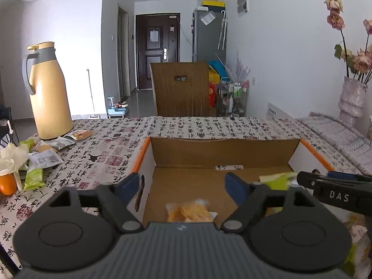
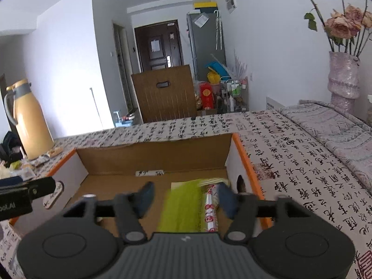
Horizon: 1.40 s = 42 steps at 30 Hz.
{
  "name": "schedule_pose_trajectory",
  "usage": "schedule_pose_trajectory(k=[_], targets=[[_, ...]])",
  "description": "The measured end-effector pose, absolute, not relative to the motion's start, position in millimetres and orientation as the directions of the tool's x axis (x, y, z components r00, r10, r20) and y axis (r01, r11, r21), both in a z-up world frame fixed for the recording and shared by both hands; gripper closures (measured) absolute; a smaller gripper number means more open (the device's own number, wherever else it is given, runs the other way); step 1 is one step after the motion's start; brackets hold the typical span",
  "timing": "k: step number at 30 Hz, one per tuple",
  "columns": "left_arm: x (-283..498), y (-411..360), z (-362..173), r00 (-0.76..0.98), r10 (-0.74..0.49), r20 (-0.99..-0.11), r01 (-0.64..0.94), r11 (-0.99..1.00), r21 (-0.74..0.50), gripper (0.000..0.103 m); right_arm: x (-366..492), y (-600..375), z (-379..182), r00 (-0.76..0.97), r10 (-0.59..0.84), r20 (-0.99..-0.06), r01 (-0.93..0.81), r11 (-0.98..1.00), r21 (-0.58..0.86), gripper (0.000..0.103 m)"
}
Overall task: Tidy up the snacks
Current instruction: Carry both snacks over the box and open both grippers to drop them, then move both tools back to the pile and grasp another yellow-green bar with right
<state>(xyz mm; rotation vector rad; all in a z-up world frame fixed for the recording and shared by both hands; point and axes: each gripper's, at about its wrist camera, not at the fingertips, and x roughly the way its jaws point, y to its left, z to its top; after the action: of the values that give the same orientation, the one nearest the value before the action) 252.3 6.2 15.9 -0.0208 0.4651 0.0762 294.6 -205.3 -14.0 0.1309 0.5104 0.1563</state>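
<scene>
Two grippers are hanging over an open cardboard box (image 1: 223,148) on a calligraphy-print tablecloth (image 1: 186,125), each apparently dropping a snack into it. The left gripper (image 1: 180,187) is standing with its fingers well apart and nothing between them; below them an orange-yellow snack packet (image 1: 190,212), blurred, is lying near the box's near edge, its outline too smeared to give a clear long axis. The right gripper (image 2: 184,200) is also showing its pads spread, clear of a green snack packet (image 2: 181,207) that is lying in the right half of the box beside a clear wrapper with red print (image 2: 209,211); the green packet's long axis is running away from the camera toward the box's far wall. The release step looks done for both. More packets (image 1: 44,153) are waiting in a loose pile on the cloth beside a yellow thermos (image 1: 50,93), well apart from the box, so the next move probably calls for lifting clear of the box walls and reaching left to that pile.
</scene>
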Motion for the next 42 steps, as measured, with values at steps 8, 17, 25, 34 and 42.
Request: schedule_pose_trajectory(k=[8,17,25,34,42], targets=[[249.7,7.4,20.2,0.896,0.101,-0.433,-0.112,0.994,-0.001,0.000,288.6,-210.7,-8.1,0.880,0.183,-0.439,-0.110,0.976,0.187,0.000],[244.6,5.8,29.4,0.899,0.098,-0.428,-0.111,0.994,-0.006,0.000,277.9,-209.8,7.6,0.896,0.181,-0.405,-0.122,0.978,0.168,0.000],[226.8,4.1,44.1,0.907,0.094,-0.410,-0.104,0.995,-0.003,0.000,255.3,-212.6,22.5,0.910,0.165,-0.380,-0.121,0.983,0.138,0.000],[188.1,3.4,52.6,0.914,0.078,-0.397,-0.086,0.996,-0.003,0.000,216.2,-221.5,31.3,0.916,0.156,-0.368,-0.118,0.985,0.124,0.000],[148.3,6.4,49.9,0.913,0.054,-0.404,-0.070,0.997,-0.023,0.000,174.9,-229.5,24.5,0.908,0.166,-0.385,-0.134,0.985,0.109,0.000]])
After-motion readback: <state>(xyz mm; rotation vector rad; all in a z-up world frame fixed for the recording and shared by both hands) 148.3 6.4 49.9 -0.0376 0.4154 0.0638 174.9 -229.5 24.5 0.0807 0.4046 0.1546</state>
